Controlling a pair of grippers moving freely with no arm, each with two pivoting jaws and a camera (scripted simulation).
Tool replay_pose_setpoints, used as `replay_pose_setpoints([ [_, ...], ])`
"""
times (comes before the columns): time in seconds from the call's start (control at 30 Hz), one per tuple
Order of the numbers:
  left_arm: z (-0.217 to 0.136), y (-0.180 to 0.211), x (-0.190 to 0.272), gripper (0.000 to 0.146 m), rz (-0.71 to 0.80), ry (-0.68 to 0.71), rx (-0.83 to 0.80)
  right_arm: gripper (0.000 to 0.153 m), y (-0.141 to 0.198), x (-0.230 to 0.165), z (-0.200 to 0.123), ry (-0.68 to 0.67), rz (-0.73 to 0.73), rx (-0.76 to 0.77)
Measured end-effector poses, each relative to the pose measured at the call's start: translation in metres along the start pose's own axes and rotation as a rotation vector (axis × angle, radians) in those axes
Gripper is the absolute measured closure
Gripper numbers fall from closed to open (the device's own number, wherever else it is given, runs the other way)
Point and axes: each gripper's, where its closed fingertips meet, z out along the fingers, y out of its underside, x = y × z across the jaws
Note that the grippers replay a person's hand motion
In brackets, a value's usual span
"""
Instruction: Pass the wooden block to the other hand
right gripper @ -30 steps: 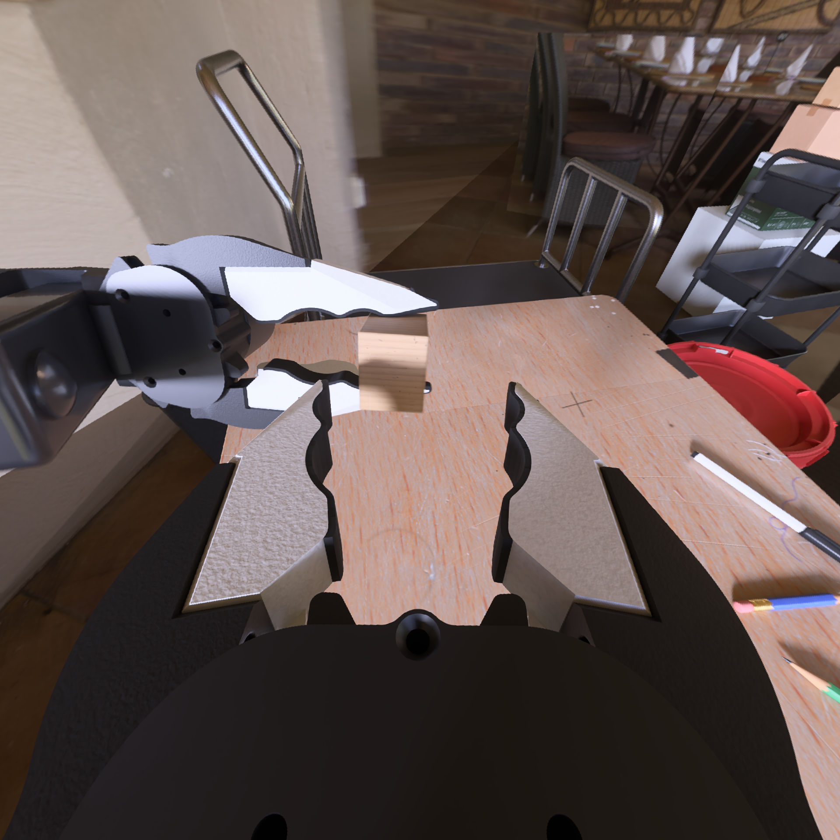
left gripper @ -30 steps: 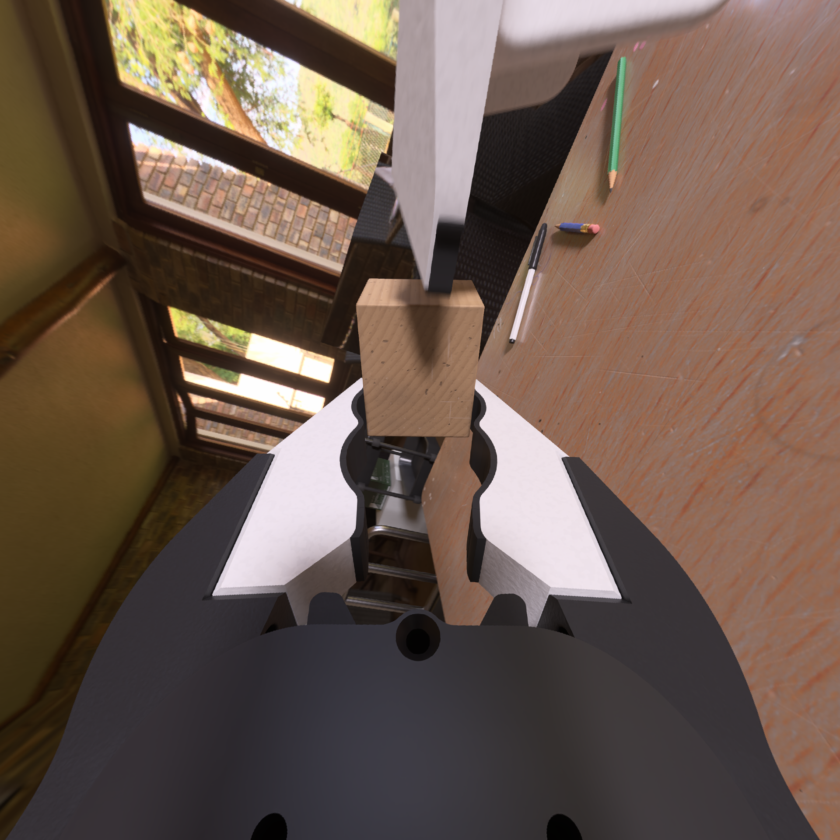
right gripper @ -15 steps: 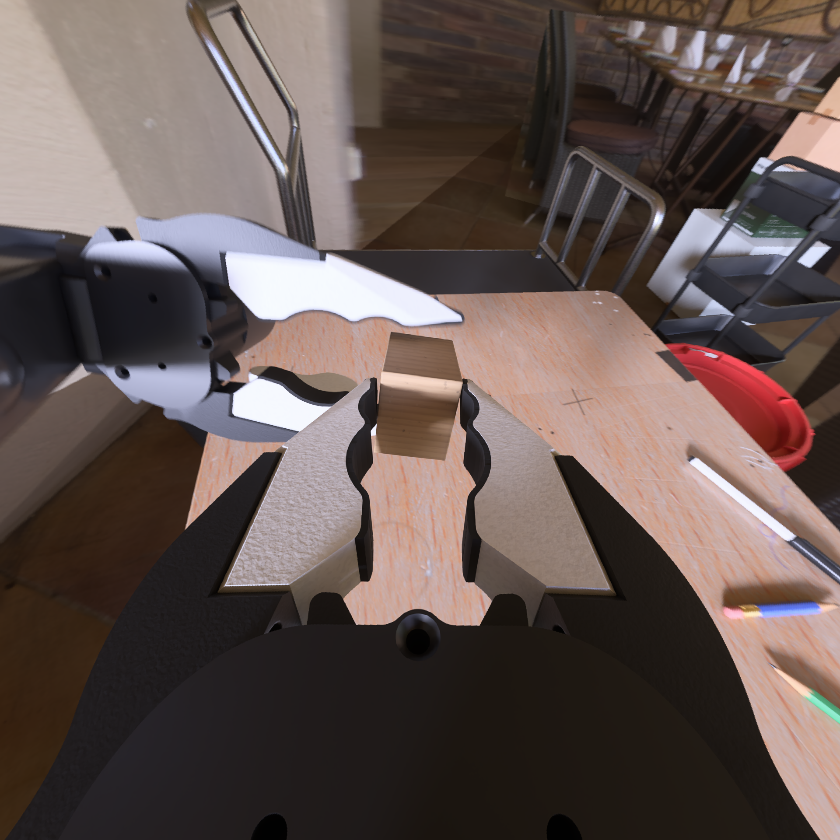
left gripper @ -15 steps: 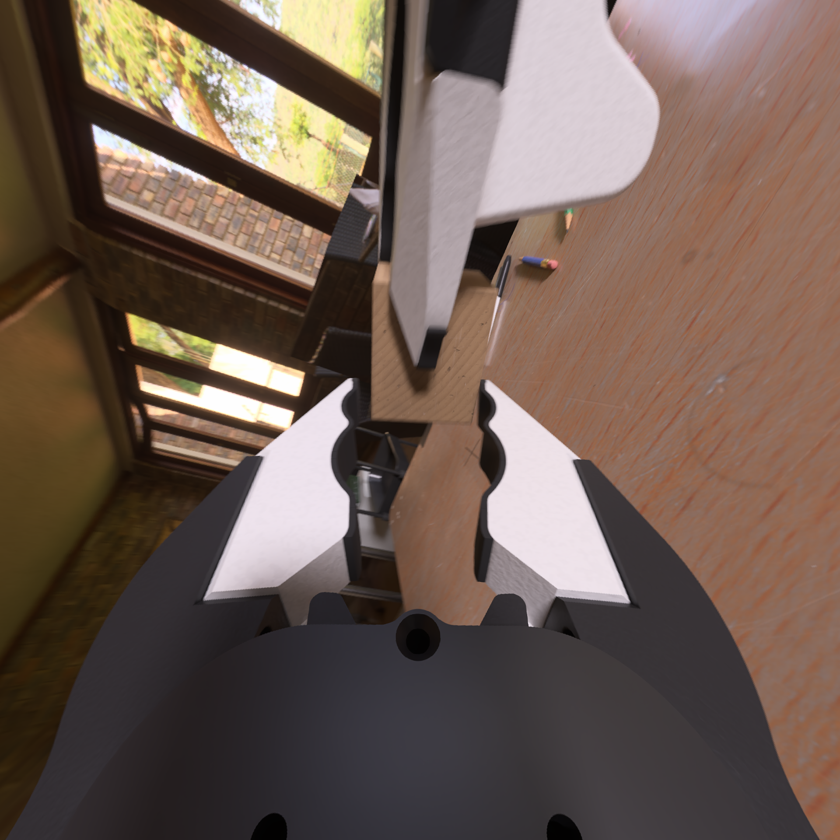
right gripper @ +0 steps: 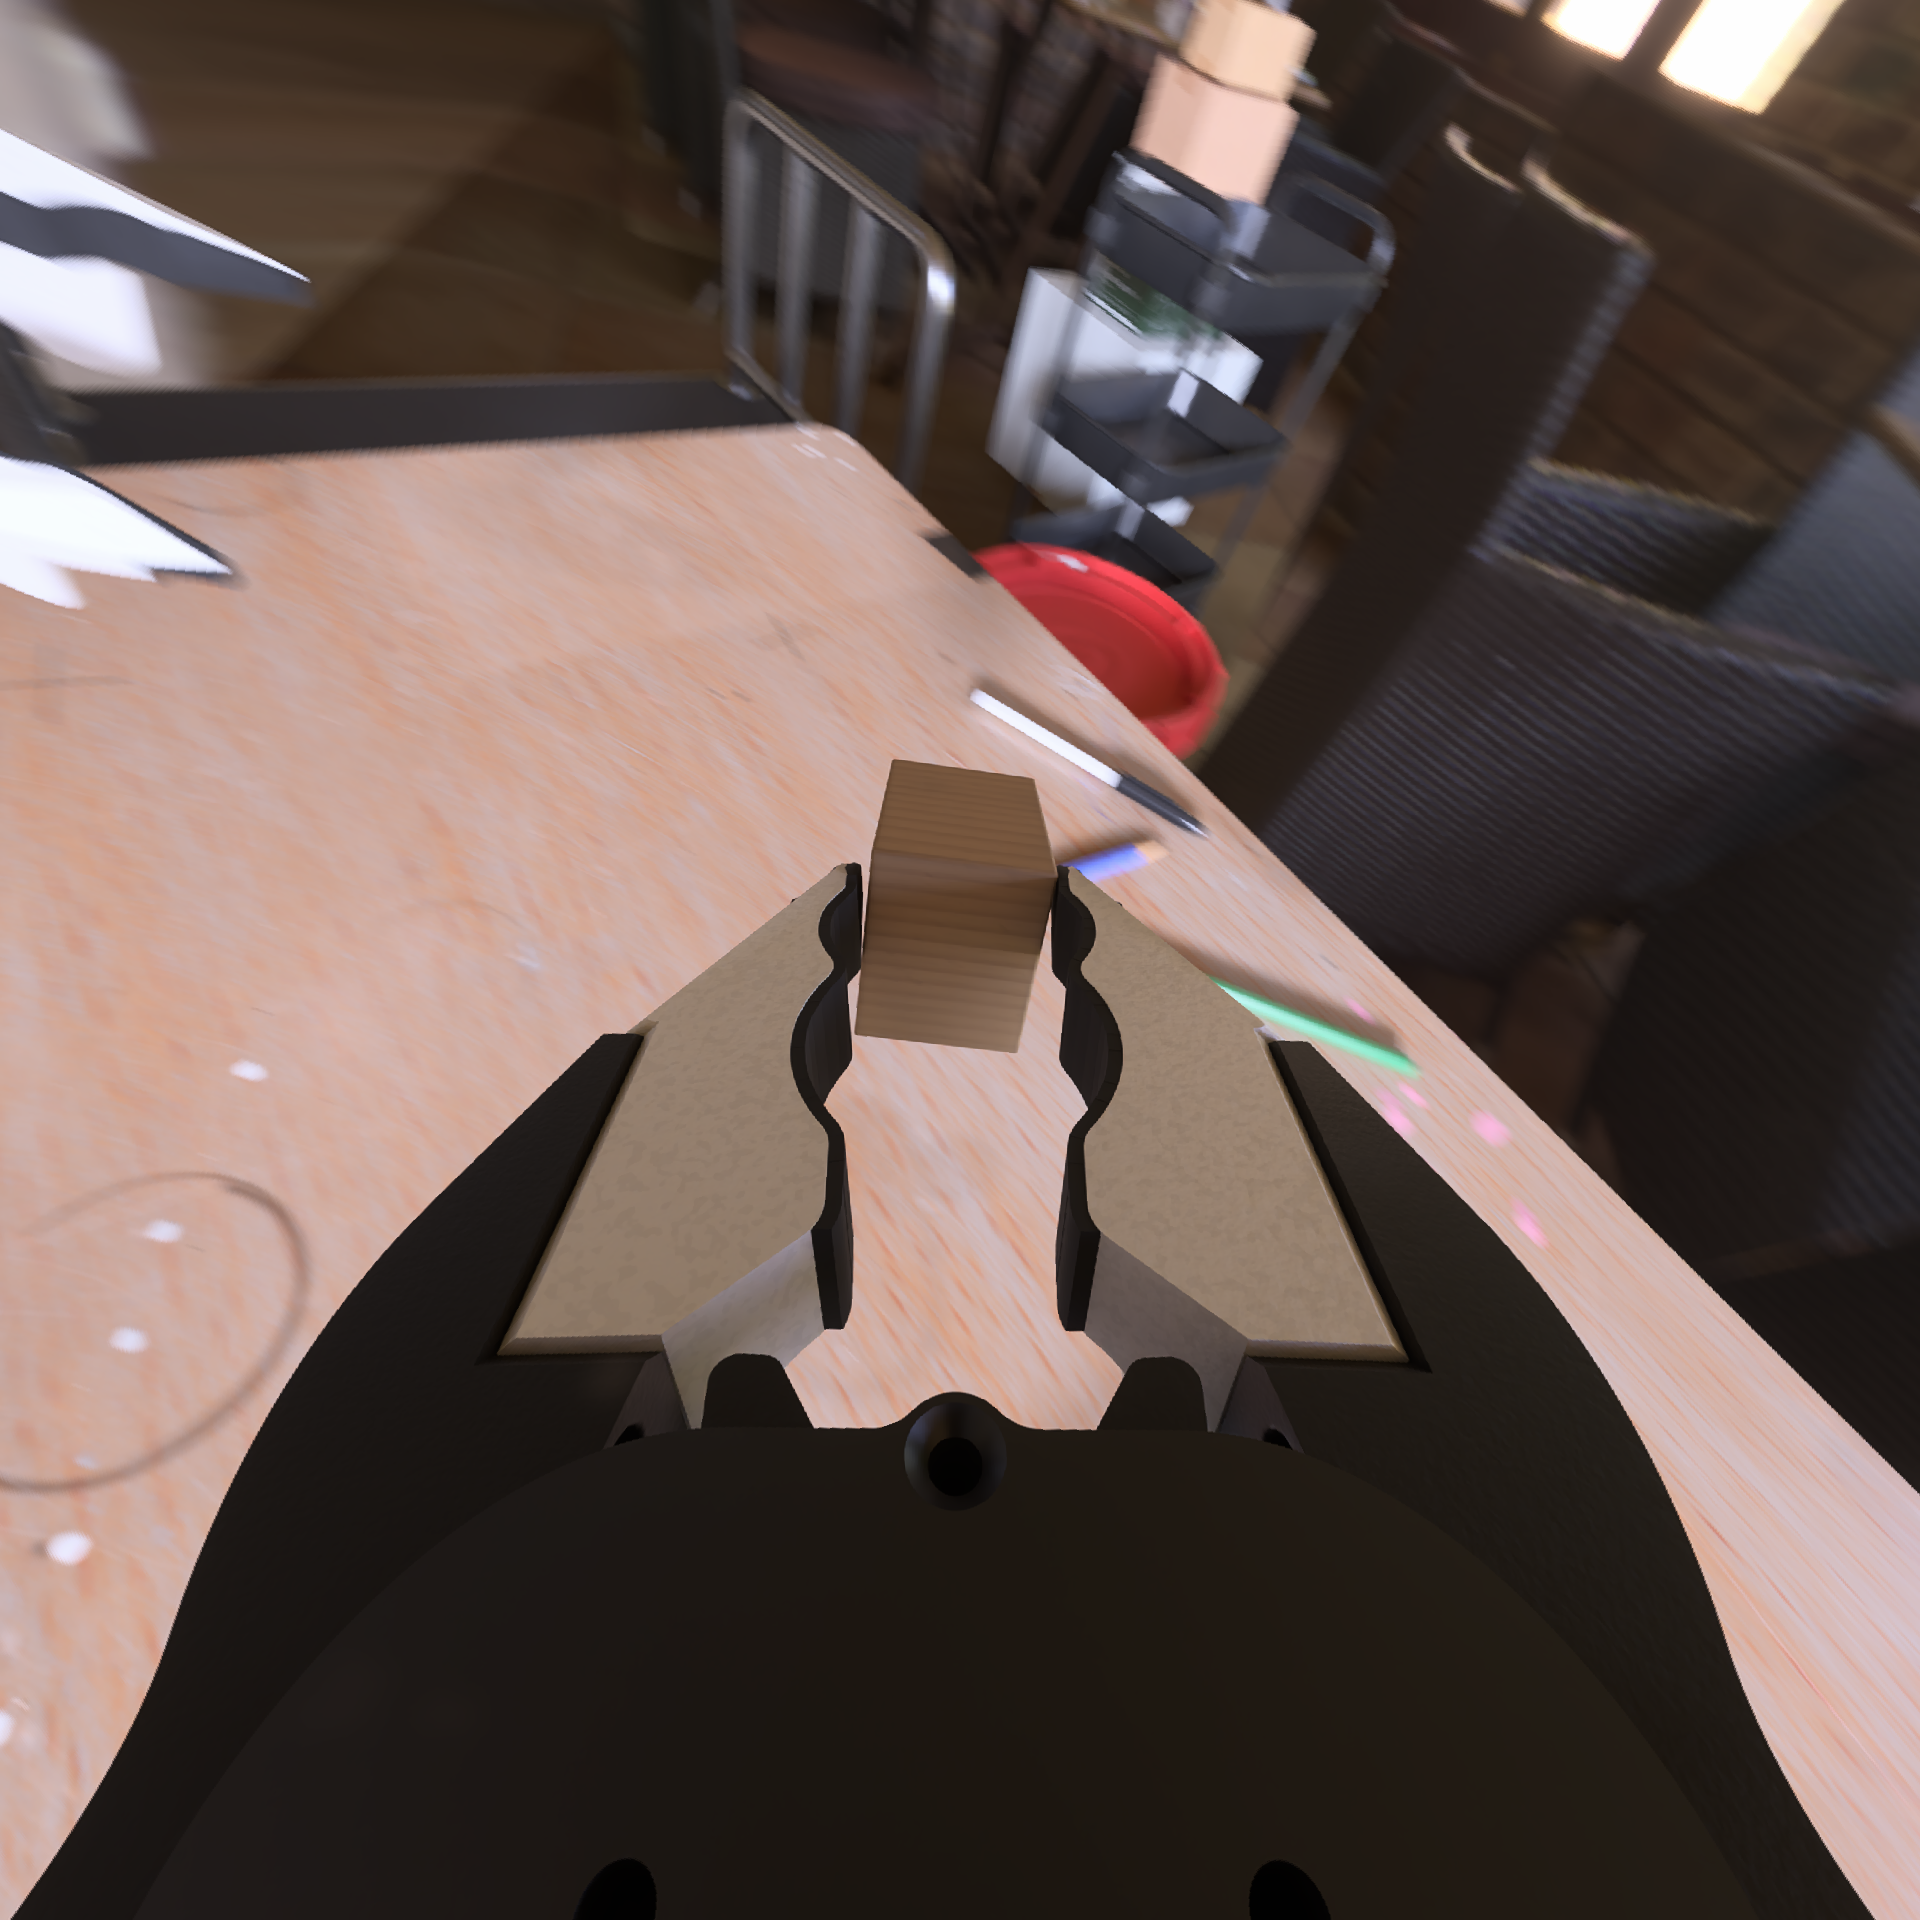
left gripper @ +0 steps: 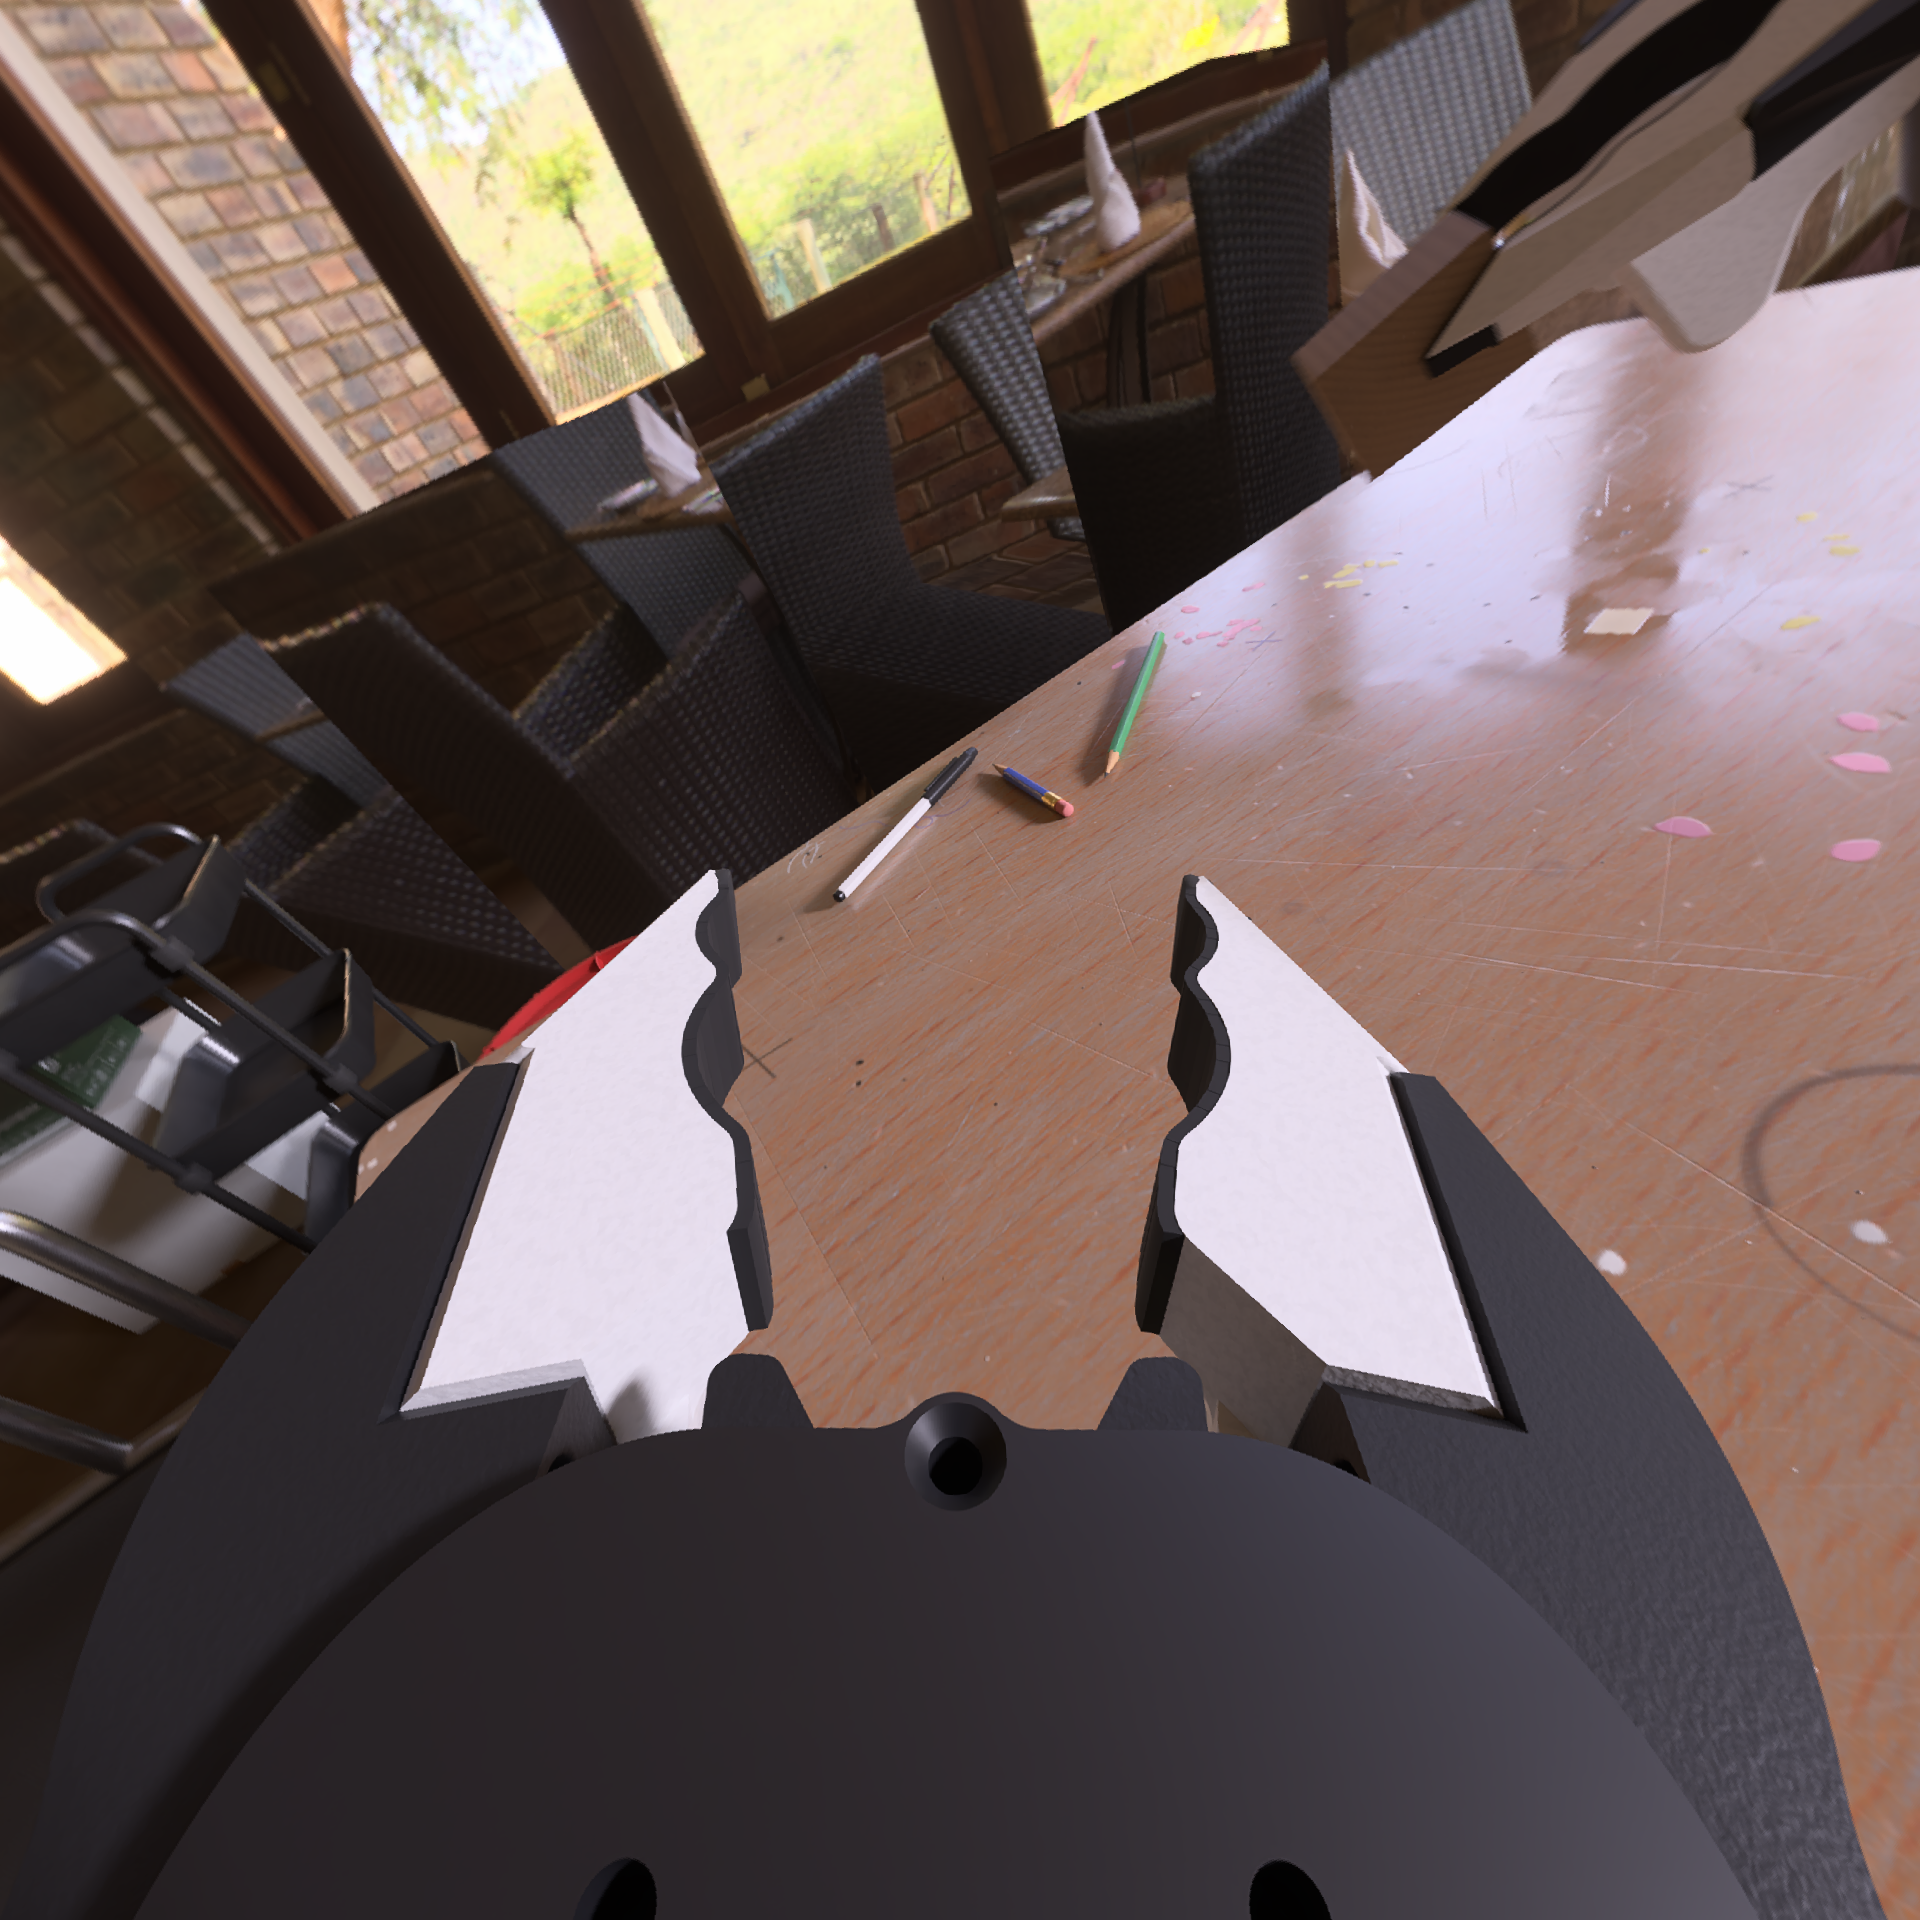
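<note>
The wooden block is a small light-brown cube, clamped between the fingertips of my right gripper and held above the wooden table. My left gripper is open and empty, low over the table. In the left wrist view the right gripper shows at the top right with the block in it. In the right wrist view the left gripper is blurred at the far left, well apart from the block.
A black-and-white pen, a short blue pencil and a green pencil lie near the table's edge. A red bucket, a black cart and dark wicker chairs stand beyond that edge.
My right gripper shut on the block. My left gripper opened, let the block go and swung away. The right gripper carried the block away from the left gripper, towards the pencils.
</note>
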Motion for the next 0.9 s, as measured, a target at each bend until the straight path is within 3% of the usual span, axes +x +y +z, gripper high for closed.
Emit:
replay_pose_setpoints([
  [0.17, -0.015, 0.007, -0.017, 0.063, -0.068, -0.034, -0.006, 0.116, 0.049, 0.073, -0.052, 0.237, 0.018, -0.195],
  [0.37, -0.024, 0.014, -0.033, 0.078, -0.096, -0.09, -0.022, 0.116, 0.092, 0.09, -0.089, 0.298, 0.055, -0.355],
  [0.47, -0.024, 0.014, -0.036, 0.084, -0.093, -0.103, -0.026, 0.116, 0.107, 0.086, -0.093, 0.276, 0.069, -0.404],
  [0.9, -0.017, 0.013, -0.036, 0.085, -0.055, -0.124, -0.051, 0.116, 0.172, 0.067, -0.07, 0.141, 0.069, -0.654],
])
